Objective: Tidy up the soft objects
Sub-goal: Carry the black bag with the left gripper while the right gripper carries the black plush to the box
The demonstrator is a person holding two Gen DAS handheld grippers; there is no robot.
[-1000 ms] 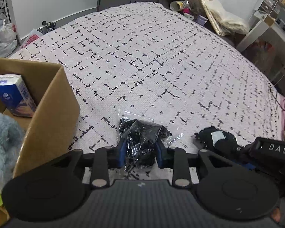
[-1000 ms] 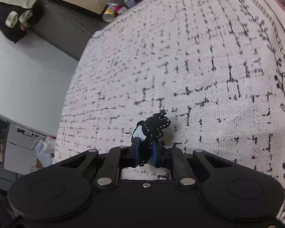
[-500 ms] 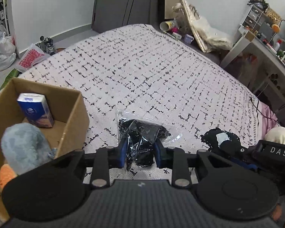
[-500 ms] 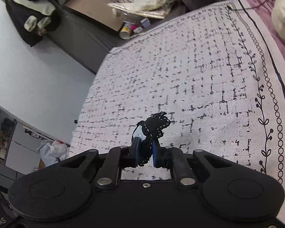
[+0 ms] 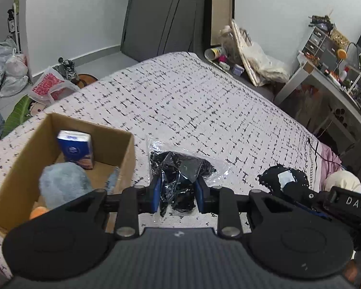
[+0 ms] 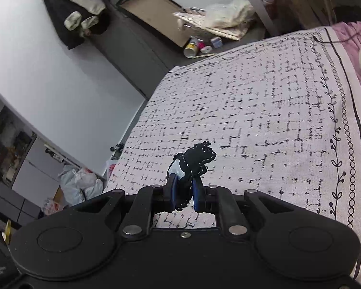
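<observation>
While a tissue pack and a grey plush toy are already sitting in the cardboard box at nine o'clock on the bed, two soft things are hanging in the air above the bedspread, not yet boxed. The left gripper is pinching a plastic bag of dark cloth between narrowly parted fingers. The right gripper, at three o'clock, is clamping a black knitted piece, fingers nearly together; both items seemingly need dropping into the box.

White letters "DAS" stand on the right gripper.
</observation>
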